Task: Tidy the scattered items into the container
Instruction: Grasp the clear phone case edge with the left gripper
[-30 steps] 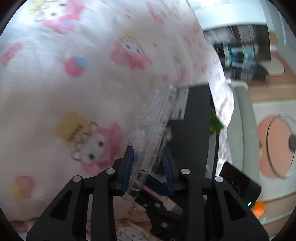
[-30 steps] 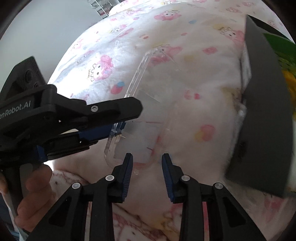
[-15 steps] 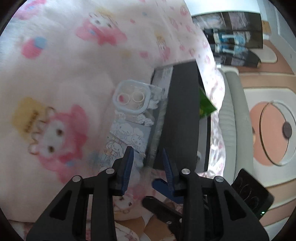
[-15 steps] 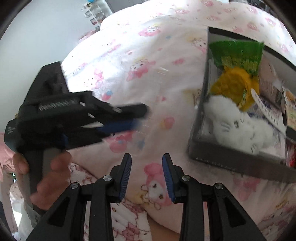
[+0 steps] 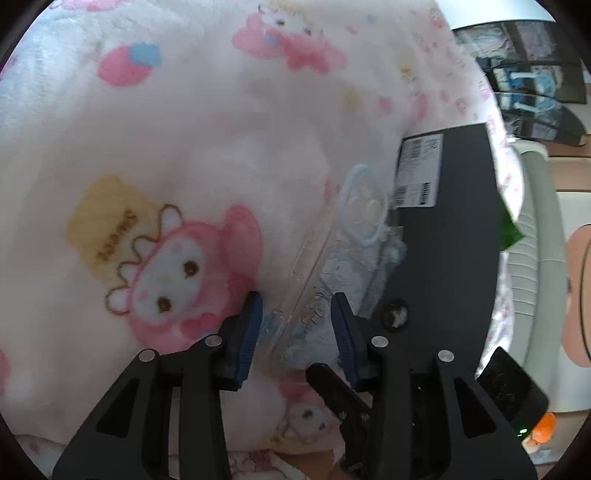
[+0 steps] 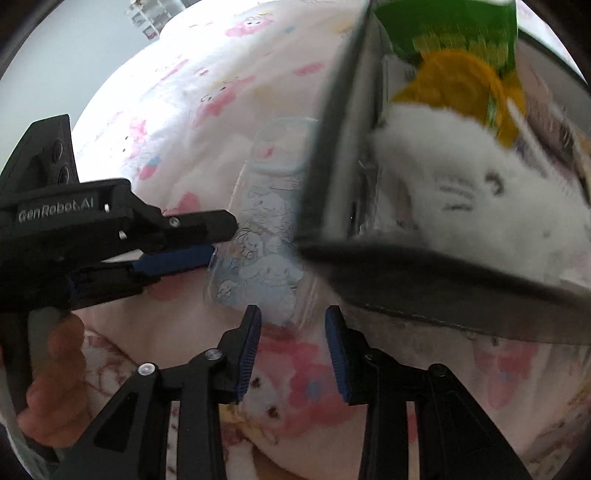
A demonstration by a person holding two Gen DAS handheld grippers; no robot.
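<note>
A clear phone case (image 5: 347, 258) printed with pale cartoon figures lies on the blanket, tilted against the outer wall of the dark grey box (image 5: 450, 240). My left gripper (image 5: 297, 325) has the case's near end between its blue pads, and its jaws are opening with a gap at each side. In the right wrist view the case (image 6: 266, 240) rests beside the box (image 6: 424, 277), with the left gripper (image 6: 218, 243) at its left edge. My right gripper (image 6: 293, 332) hovers just below the case's near corner, jaws opening, holding nothing.
The box holds a white plush toy (image 6: 461, 192), a yellow item (image 6: 458, 85) and a green packet (image 6: 443, 29). A pink cartoon blanket (image 5: 147, 147) covers the soft surface. A hand (image 6: 51, 387) grips the left tool. Beyond the bed edge stand dark shelves (image 5: 528, 88).
The case, held up on edge by the left gripper a second ago, now lies against the box, with the left jaws wider. The right gripper has closed in on the box corner and widened.
</note>
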